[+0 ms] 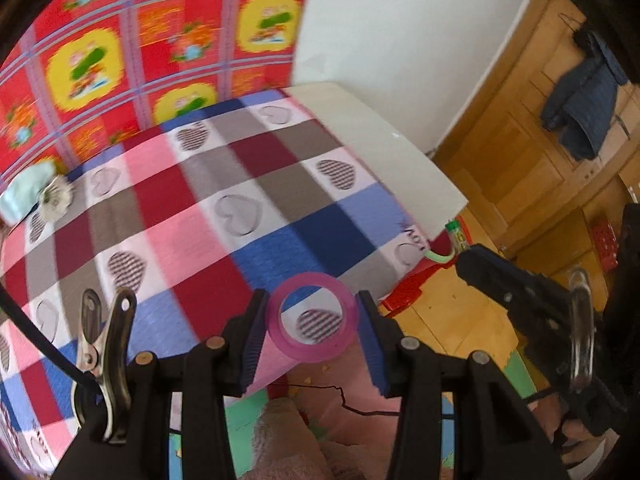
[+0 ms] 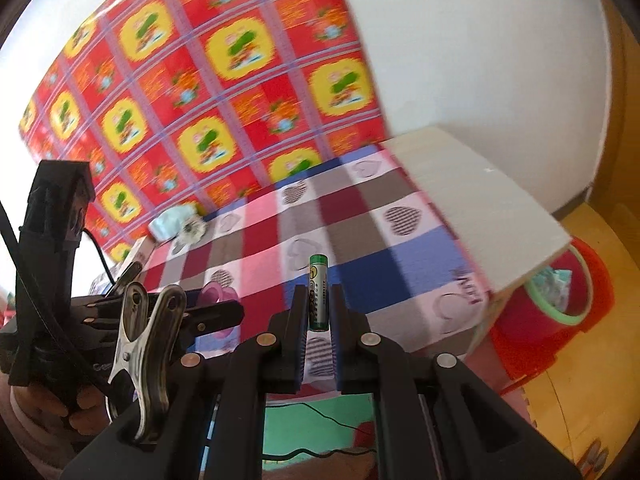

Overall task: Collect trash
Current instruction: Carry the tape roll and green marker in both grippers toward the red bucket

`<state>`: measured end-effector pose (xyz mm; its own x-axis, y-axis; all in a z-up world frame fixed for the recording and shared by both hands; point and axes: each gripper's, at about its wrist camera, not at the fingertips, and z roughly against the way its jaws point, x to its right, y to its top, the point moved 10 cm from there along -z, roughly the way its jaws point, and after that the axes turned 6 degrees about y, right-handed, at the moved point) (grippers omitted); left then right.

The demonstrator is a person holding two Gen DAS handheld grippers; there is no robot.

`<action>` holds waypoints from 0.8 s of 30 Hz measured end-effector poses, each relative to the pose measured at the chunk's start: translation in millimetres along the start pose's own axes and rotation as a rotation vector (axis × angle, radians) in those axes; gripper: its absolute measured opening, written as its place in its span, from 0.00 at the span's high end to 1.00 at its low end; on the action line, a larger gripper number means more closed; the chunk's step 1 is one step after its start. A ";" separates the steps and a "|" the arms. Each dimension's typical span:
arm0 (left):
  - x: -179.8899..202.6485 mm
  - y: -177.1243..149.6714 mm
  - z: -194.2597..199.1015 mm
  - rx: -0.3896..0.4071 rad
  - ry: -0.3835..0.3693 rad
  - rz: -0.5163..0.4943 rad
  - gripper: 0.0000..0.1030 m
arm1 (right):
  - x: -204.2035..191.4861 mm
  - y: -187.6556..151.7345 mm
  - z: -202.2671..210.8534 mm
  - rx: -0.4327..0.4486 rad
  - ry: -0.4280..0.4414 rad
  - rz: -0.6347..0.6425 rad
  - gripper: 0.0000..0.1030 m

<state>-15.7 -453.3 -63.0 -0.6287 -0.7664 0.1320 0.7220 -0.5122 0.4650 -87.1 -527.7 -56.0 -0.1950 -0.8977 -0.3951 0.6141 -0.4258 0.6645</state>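
- Pink tape ring (image 1: 312,317) is held between the blue fingers (image 1: 251,344) of the left gripper (image 1: 312,340), which are set part way apart around it; the ring is seen above the near edge of the table (image 1: 400,148), with the checked heart cloth (image 1: 224,216) showing through its hole
- Green battery (image 2: 318,293) is pinched upright between the fingers (image 2: 298,340) of the right gripper (image 2: 319,344), which are set very narrow on it; its top sticks up past the tips
- Red bin (image 2: 560,316) with a green rim is seen on the floor just beside the table's right end; crumpled pale stuff lies inside it
- Pale blue wad (image 1: 24,192) and a white crumpled bit (image 1: 56,198) are left at the far side of the cloth, by the red and yellow wall sheet (image 1: 140,40)
- Blue clothes (image 1: 584,108) are hung on the wooden door (image 1: 520,128)
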 end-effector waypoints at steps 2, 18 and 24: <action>14.6 8.2 -8.0 -0.004 -0.021 -0.026 0.56 | 13.2 4.3 3.1 0.010 -0.021 -0.017 0.89; 118.0 74.2 -68.9 -0.048 -0.158 -0.259 0.56 | 122.7 36.9 19.6 0.062 -0.187 -0.156 0.89; 154.2 89.6 -86.8 -0.063 -0.198 -0.342 0.56 | 160.7 44.8 27.6 0.090 -0.248 -0.211 0.89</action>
<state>-22.9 -651.1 -77.0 -0.8748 -0.4613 0.1480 0.4741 -0.7523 0.4575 -112.0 -694.1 -72.3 -0.4976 -0.7843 -0.3706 0.4723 -0.6033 0.6426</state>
